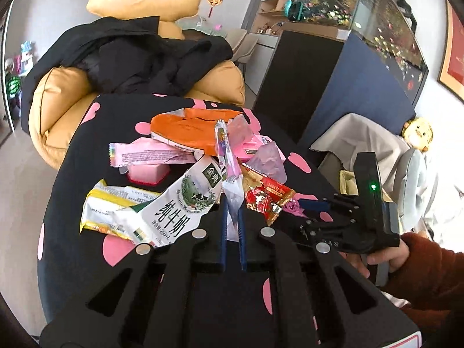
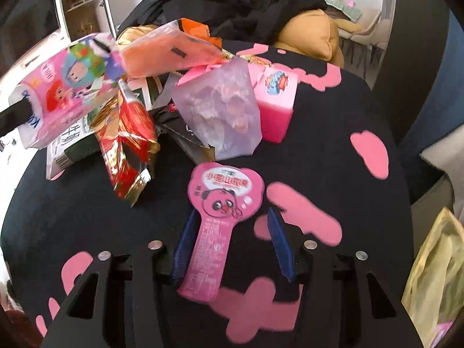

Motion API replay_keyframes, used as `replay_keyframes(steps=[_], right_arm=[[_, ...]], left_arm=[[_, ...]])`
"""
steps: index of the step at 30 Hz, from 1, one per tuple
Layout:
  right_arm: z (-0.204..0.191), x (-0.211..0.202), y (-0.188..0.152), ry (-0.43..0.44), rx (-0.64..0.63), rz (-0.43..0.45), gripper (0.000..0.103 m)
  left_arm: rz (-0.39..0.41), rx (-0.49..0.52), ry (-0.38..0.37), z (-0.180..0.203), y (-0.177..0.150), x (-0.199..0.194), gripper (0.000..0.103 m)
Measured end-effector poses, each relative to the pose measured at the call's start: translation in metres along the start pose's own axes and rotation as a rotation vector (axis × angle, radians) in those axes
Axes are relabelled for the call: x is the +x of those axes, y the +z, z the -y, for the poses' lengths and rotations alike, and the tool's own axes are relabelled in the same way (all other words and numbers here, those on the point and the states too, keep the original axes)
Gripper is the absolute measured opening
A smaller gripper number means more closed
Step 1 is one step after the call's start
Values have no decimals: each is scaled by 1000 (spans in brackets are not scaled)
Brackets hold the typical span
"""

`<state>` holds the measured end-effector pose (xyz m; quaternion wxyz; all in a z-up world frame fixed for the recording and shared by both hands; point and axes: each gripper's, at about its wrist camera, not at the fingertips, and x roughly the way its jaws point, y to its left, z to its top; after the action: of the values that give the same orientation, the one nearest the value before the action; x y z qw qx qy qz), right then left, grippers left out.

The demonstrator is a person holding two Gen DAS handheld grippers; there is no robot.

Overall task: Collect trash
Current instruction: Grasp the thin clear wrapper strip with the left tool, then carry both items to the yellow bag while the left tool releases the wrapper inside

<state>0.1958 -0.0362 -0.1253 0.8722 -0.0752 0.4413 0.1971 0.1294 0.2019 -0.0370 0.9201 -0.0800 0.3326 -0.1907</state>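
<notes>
On the black cloth with pink clouds (image 1: 87, 156), as seen from the left wrist, the trash heap is shown ahead of the left gripper (image 1: 233, 203). Its blue pads are closed on a pink-and-white wrapper (image 1: 232, 171), whose long axis runs straight away from the tongs, up over the heap. Left of that wrapper a milk carton (image 1: 179, 200) is marked "纯牛奶" and "250mL", with "金典" on its green badge. The right gripper (image 1: 313, 204) is seen to the right of the heap.

From the right wrist, a pink paddle-shaped wrapper (image 2: 216, 220) is seen flat on the cloth between the open jaws of that same gripper (image 2: 232, 217), untouched on its right side, its handle pointing back toward the tongs; its writing cannot be read. Beyond it lie a red foil packet (image 2: 130, 145) and a clear lilac bag (image 2: 220, 113).
</notes>
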Motion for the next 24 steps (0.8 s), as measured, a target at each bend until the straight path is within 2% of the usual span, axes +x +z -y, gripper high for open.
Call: replay_keyframes(steps=[2, 3, 11, 18, 24], right_arm=[[1, -5, 4, 6, 3, 5, 22], [2, -7, 6, 6, 3, 7, 18], [9, -53, 5, -12, -4, 93, 17], [18, -100, -3, -38, -22, 183, 17], [46, -136, -14, -80, 25, 247, 17]], left_arm=[[16, -4, -2, -1, 1, -7, 6], [30, -2, -3, 0, 4, -11, 6], [94, 32, 7, 21, 22, -35, 6], [126, 93, -28, 57, 38, -46, 6], [105, 155, -87, 101, 44, -33, 6]])
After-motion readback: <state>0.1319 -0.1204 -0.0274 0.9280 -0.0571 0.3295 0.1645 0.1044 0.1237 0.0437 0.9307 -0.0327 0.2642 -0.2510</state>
